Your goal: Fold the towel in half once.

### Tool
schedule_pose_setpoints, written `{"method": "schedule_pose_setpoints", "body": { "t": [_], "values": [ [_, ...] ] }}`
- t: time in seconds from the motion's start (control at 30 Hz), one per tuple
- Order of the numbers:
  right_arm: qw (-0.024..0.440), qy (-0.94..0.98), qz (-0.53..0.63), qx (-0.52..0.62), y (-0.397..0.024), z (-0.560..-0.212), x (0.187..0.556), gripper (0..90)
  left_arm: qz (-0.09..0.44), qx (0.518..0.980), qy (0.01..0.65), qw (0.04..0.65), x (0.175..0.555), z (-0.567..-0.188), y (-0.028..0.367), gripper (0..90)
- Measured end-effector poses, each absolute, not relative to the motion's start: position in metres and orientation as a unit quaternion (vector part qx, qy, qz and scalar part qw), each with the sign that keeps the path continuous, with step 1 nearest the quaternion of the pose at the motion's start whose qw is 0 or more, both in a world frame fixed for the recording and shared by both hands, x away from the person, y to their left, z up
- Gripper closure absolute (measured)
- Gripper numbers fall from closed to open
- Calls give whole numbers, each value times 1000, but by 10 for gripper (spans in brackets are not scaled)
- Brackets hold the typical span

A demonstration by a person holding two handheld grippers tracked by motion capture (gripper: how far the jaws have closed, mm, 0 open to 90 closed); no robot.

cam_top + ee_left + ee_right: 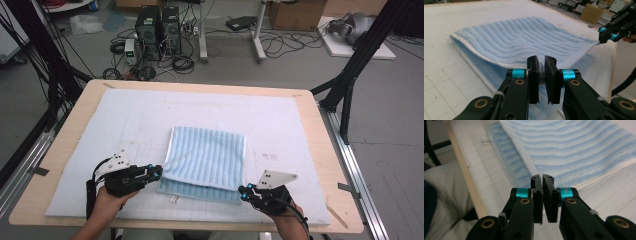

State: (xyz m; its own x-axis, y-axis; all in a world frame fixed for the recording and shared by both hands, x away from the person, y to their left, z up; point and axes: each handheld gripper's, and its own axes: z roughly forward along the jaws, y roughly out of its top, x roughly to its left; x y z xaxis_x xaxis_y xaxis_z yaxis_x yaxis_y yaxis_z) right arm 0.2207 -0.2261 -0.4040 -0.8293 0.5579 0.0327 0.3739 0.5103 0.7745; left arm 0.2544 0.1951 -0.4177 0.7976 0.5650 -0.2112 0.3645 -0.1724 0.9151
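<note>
Nearest the person, the left gripper point(159, 172) has its jaws clamped on the near left corner of the folded blue striped towel point(207, 157), while the right gripper point(243, 193) has its jaws pinched on the near right corner. The towel lies mid-table on the white mat point(125, 120), its top layer lifted at both gripped corners.

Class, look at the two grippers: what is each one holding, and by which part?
Both hold the blue striped towel: the left gripper and the right gripper each pinch a near corner of its folded upper layer.
</note>
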Motion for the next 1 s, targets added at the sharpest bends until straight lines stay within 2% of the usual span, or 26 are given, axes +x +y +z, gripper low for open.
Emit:
{"method": "schedule_pose_setpoints", "body": {
  "t": [0.27, 0.47, 0.57, 0.6, 0.73, 0.87, 1.0],
  "values": [
    [73, 893, 357, 264, -216, -423, 223, 869, 61, 791, 317, 520, 251, -435, 195, 819],
    [62, 895, 361, 256, -219, -422, 223, 864, 46, 802, 315, 505, 244, -438, 195, 821],
    [48, 897, 353, 262, -220, -424, 223, 784, 47, 810, 321, 489, 245, -442, 197, 816],
    [49, 892, 362, 267, -221, -425, 224, 755, 53, 809, 325, 487, 245, -442, 197, 800],
    [67, 857, 417, 295, -232, -416, 227, 729, 78, 794, 342, 497, 250, -437, 200, 643],
    [97, 843, 418, 325, -231, -418, 234, 725, 97, 777, 354, 511, 262, -428, 200, 608],
    [84, 859, 398, 312, -213, -432, 242, 723, 104, 764, 370, 518, 287, -422, 203, 595]
  ]
}}
